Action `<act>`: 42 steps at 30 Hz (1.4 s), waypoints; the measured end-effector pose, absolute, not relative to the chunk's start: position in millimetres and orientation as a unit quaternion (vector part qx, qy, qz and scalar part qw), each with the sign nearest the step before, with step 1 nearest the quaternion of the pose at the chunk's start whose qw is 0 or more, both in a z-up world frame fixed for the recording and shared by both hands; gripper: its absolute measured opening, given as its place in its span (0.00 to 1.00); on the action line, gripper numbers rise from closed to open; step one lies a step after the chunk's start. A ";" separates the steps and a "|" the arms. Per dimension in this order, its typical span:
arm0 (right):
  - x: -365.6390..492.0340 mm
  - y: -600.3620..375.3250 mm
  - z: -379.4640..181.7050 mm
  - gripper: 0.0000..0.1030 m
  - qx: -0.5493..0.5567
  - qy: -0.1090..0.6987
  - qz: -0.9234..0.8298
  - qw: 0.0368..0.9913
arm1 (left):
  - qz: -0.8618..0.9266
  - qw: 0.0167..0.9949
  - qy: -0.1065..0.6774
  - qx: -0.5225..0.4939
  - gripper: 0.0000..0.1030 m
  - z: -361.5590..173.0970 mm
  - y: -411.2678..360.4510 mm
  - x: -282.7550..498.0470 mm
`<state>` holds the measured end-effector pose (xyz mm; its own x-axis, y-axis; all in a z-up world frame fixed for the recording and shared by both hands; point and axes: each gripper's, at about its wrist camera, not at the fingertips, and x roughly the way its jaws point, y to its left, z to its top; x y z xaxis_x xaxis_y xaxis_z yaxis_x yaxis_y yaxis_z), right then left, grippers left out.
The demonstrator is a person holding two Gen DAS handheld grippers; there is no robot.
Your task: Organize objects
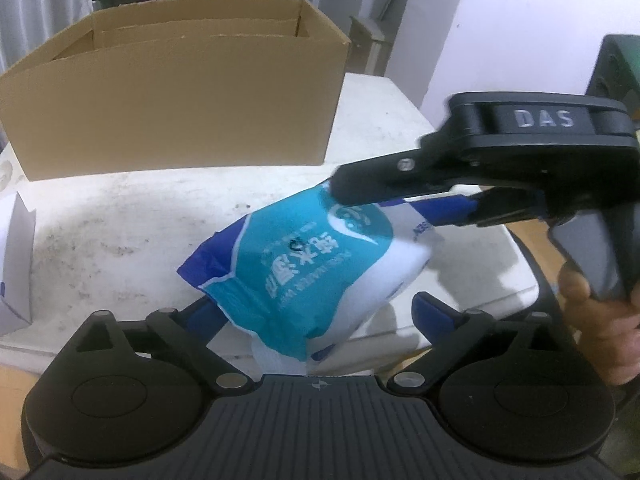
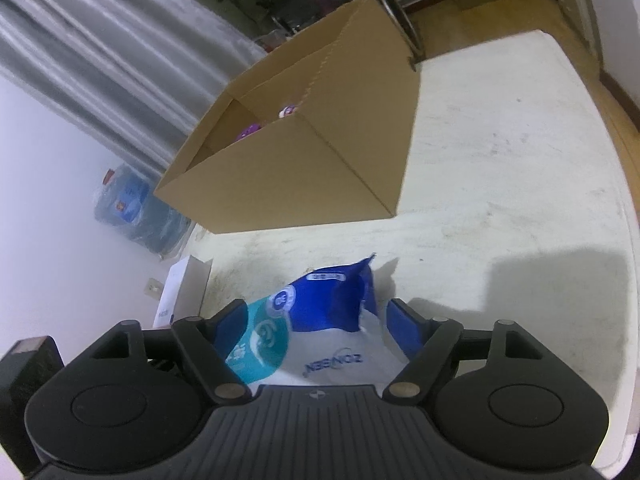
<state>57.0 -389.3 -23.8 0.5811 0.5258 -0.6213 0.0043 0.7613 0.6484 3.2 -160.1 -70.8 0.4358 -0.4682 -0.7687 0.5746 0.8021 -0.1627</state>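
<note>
Over table (image 1: 120,216), wipes pack (image 1: 304,264) seemingly between both tools' fingers.

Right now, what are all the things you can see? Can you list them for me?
Wipes pack: one, teal, blue and white, lifted over the table's near edge between both tongs.
Cardboard box: one, brown, open, at the table's far side; something purple inside.
Small white box: one, at the table's left edge.
Table: one, white, scuffed.
Curtain: grey, behind the box.
Left tongs: black with blue fingers, open around the pack.
Right tongs: same colours, gripping the pack.
Hand: one, holding the right tongs.
</note>
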 end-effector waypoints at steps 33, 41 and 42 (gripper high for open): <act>69.9 -383.4 -32.7 0.81 0.308 0.443 0.171 0.825 | -0.299 0.848 0.427 0.092 0.92 -77.0 -173.1 -1.6; 72.1 -381.1 -34.3 0.82 0.310 0.441 0.179 0.823 | -0.295 0.849 0.428 0.093 0.91 -80.1 -177.2 -6.8; 72.2 -380.8 -34.5 0.82 0.310 0.441 0.179 0.823 | -0.295 0.850 0.427 0.093 0.91 -80.4 -177.6 -8.3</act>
